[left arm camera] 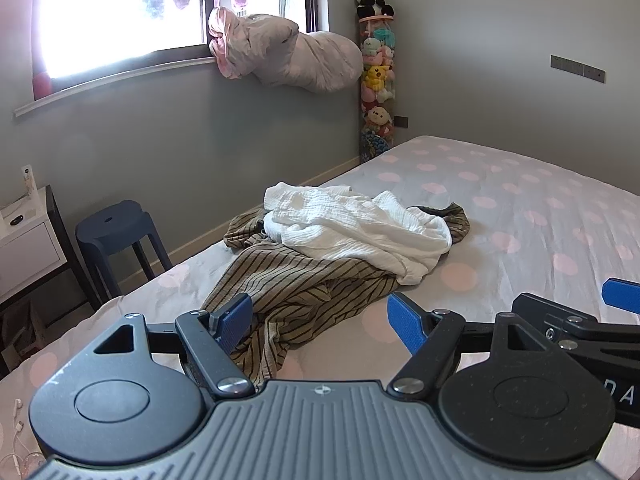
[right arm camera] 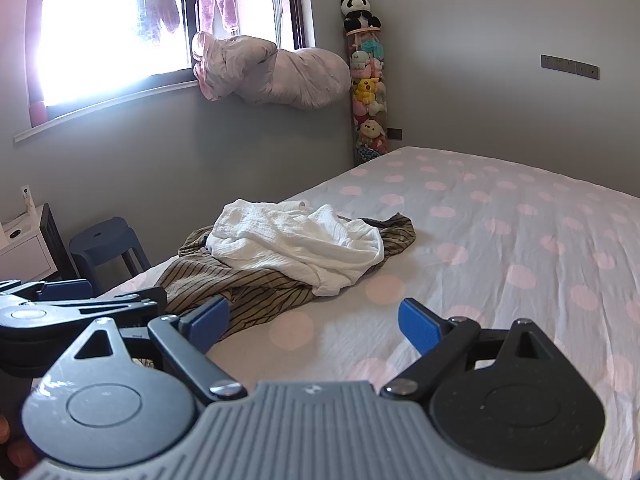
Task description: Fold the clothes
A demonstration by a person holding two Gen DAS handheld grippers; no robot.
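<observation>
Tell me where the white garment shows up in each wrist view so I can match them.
Left wrist: white garment sits just above centre, piled on the striped garment on the bed.
Right wrist: white garment lies left of centre, on the same striped garment.
Shared landmark: the panda plush atop the toy column in the corner.

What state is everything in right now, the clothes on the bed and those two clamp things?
White crinkled cotton garment: crumpled, unfolded, lying on top of the striped one.
Brown striped fabric garment: spread out rumpled on the bed, unfolded, partly covered.
Left hand-held gripper: open, empty, above the striped garment's near edge.
Right hand-held gripper: open, empty, above bare sheet.
Pink-dotted bed sheet: laid flat, slightly wrinkled.
Bundled pale bedding: heaped on the windowsill.
</observation>
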